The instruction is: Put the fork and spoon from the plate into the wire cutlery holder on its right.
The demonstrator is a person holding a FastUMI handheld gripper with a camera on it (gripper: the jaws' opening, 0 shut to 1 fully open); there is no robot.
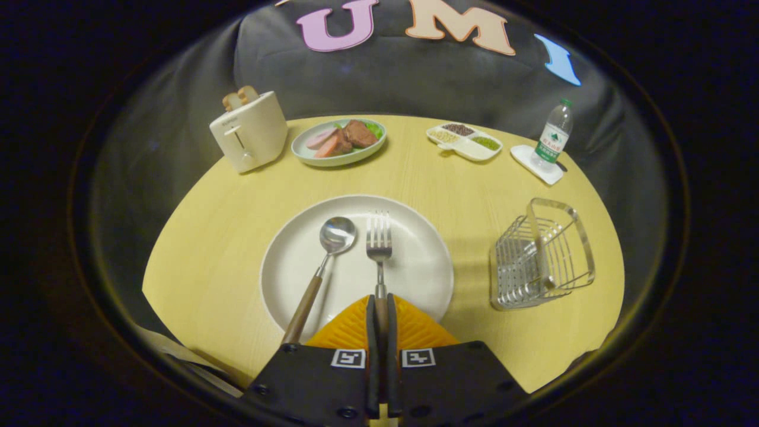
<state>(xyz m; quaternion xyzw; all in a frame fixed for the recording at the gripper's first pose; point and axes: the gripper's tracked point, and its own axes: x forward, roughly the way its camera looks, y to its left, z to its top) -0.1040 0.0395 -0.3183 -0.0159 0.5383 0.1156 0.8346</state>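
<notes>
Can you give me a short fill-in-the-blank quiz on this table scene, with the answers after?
1. The gripper is shut on the handle of the ____.
2. The spoon lies on the white plate, to the ____ of the fork.
3. The wire cutlery holder holds ____ utensils so far.
4. Bread slices stick out of the ____ beside the plate of meat.

Answers: fork; left; no; toaster

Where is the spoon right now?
The spoon lies on the white plate, just left of the fork, whose handle the gripper fingers are shut on.
</notes>
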